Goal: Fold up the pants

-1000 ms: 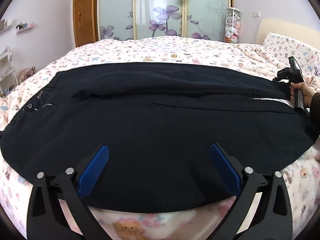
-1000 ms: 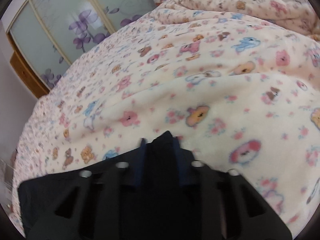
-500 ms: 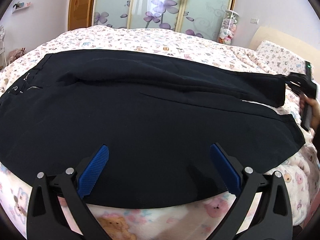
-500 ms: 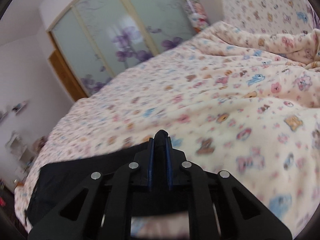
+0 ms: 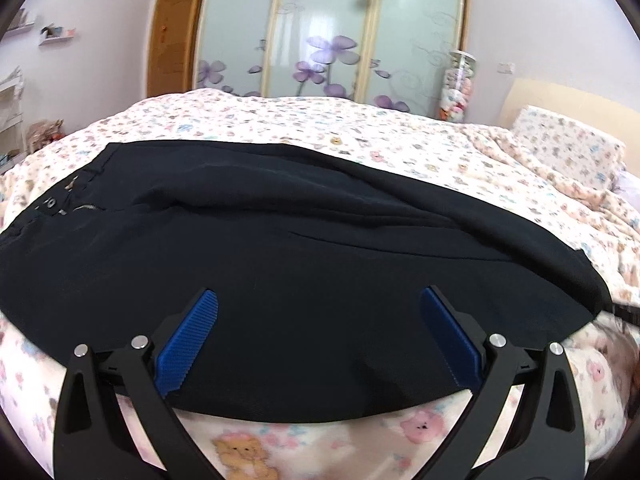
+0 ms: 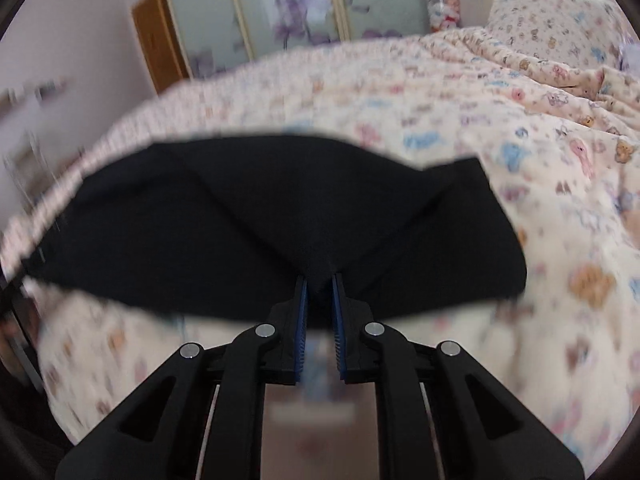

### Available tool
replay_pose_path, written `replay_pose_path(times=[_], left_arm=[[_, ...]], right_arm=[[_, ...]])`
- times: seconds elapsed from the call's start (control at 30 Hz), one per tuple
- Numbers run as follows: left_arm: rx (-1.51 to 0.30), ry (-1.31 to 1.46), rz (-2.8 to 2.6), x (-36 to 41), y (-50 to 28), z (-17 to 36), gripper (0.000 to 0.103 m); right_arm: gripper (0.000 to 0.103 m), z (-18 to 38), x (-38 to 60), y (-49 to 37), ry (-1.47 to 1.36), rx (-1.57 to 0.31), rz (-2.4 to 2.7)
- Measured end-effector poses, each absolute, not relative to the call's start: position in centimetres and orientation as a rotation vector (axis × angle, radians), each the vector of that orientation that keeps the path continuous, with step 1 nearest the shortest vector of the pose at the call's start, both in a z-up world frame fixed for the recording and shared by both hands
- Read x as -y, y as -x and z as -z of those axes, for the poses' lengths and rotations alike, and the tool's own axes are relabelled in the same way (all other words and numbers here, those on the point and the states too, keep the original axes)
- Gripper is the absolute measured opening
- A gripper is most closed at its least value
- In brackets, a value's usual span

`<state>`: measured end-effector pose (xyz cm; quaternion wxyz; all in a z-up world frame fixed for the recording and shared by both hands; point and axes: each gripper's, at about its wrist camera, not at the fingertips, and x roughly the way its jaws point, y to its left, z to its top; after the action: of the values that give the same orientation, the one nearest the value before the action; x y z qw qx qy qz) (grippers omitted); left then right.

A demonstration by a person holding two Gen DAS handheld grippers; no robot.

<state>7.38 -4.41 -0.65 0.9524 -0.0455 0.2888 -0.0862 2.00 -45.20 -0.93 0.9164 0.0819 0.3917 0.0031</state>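
Pants hem in right gripper

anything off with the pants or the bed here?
Nothing damaged or spilled. The black pants lie flat across the bedspread, with one long ridge of slack cloth running along the far leg. The right tongs are shut on a pinch of cloth; the left tongs are open above the near edge.

A wide bed with a cream bear-print blanket fills the room. Behind it stands a frosted-glass sliding wardrobe with purple flowers; a tall clear jar of soft toys stands to the wardrobe's right, a brown wooden door to its left
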Motion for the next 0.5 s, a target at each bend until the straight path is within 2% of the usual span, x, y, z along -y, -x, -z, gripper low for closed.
replay_pose_path(times=[0.07,0.1,0.13,0.2,0.27,0.33,0.4,0.5], left_arm=[[-0.598,0.123,0.162,3.8,-7.5,0.8,0.101],[-0.608,0.144,0.163,3.7,-7.7,0.8,0.101],[-0.623,0.177,0.168,3.4,-7.8,1.0,0.101],[-0.633,0.202,0.170,3.1,-7.9,1.1,0.101],[-0.616,0.197,0.163,3.1,-7.7,0.8,0.101],[-0.584,0.170,0.157,3.5,-7.2,0.5,0.101],[-0.559,0.129,0.157,4.0,-6.9,0.2,0.101],[-0.558,0.083,0.179,4.6,-6.7,0.1,0.101]], right_arm=[[0.012,0.9,44.9,-1.7,-0.183,-0.857,0.009],[0.023,0.8,45.1,-1.4,-0.219,-0.869,0.005],[0.043,0.5,45.3,-1.0,-0.275,-0.873,0.011],[0.064,-0.1,45.6,-0.2,-0.363,-0.852,0.012],[0.063,-0.8,46.1,0.9,-0.534,-0.776,-0.032],[0.054,-0.6,46.7,1.1,-0.777,-0.727,-0.099],[0.051,0.3,46.9,0.8,-0.970,-0.708,-0.125],[0.048,2.6,47.0,0.0,-1.211,-0.687,-0.071]])
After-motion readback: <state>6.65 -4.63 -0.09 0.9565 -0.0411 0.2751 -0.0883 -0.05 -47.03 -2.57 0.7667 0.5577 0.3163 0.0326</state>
